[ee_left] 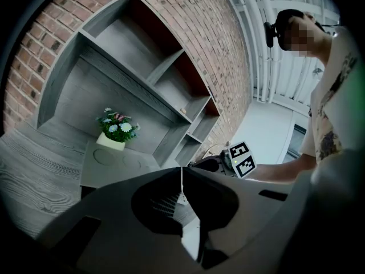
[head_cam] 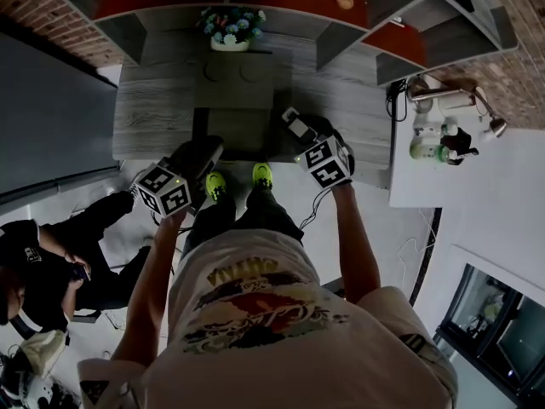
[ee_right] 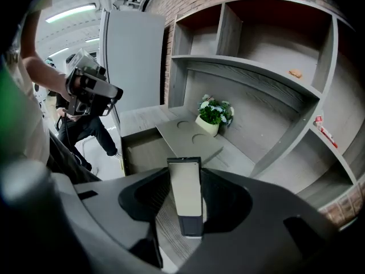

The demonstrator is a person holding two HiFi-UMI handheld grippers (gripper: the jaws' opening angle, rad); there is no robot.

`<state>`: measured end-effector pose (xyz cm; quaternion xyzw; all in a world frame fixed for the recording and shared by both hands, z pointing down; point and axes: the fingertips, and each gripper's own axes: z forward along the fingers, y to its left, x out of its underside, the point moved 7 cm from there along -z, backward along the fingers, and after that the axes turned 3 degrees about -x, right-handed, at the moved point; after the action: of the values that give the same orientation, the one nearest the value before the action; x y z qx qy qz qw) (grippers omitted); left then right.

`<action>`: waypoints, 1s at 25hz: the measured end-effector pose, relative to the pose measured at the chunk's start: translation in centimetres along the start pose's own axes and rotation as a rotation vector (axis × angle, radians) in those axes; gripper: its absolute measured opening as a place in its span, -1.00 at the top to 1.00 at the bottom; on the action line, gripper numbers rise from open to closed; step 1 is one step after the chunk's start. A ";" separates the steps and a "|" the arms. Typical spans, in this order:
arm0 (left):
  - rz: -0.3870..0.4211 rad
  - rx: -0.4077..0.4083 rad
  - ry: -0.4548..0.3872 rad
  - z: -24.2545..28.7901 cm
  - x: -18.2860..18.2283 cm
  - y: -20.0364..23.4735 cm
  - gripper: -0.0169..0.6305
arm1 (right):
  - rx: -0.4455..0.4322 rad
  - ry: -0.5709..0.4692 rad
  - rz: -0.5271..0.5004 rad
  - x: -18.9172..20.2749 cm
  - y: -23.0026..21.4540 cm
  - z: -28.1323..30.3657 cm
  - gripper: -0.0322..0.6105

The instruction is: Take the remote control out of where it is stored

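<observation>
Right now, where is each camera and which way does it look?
Head view: on the person's head, looking down at the desk; shirt, arms, left gripper and right gripper show.
Left gripper view: on that gripper, facing the shelves; its shut jaws, an arm and the right gripper show.
Right gripper view: on that gripper, facing shelves and desk; its jaws hold the remote; the left gripper shows.
Shared: all three see the flower pot.
</observation>
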<state>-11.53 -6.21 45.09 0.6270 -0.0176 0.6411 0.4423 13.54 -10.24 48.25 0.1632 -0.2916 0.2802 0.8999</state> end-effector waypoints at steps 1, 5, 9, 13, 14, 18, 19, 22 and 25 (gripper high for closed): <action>-0.001 -0.007 0.000 0.3 0.0 -0.2 0.93 | -0.004 0.003 0.000 0.4 -0.4 0.0 0.35; -0.028 -0.030 0.008 1.6 1.1 -0.5 0.93 | -0.022 0.030 0.003 2.0 -2.0 0.2 0.35; -0.044 -0.061 0.010 3.1 1.5 -1.4 0.93 | -0.042 0.065 0.004 4.3 -4.0 0.7 0.35; -0.050 -0.091 0.009 4.6 1.8 -2.1 0.93 | -0.059 0.074 0.014 6.0 -6.0 1.1 0.35; -0.051 -0.100 0.009 4.9 1.8 -2.3 0.93 | -0.064 0.074 0.017 6.3 -6.4 1.3 0.35; -0.065 -0.127 0.009 6.0 2.6 -2.5 0.93 | -0.078 0.093 0.026 7.7 -8.1 2.7 0.35; -0.067 -0.134 0.009 6.3 2.7 -2.6 0.93 | -0.082 0.100 0.027 8.1 -8.4 3.1 0.35; -0.073 -0.157 0.007 6.9 3.0 -2.8 0.93 | -0.105 0.115 0.025 8.9 -9.3 4.8 0.36; -0.077 -0.186 -0.001 7.4 2.9 -3.1 0.93 | -0.121 0.125 0.016 9.5 -10.0 6.6 0.37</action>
<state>-3.35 -7.02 47.43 0.5837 -0.0531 0.6191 0.5226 23.06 -17.31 57.91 0.0884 -0.2523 0.2790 0.9223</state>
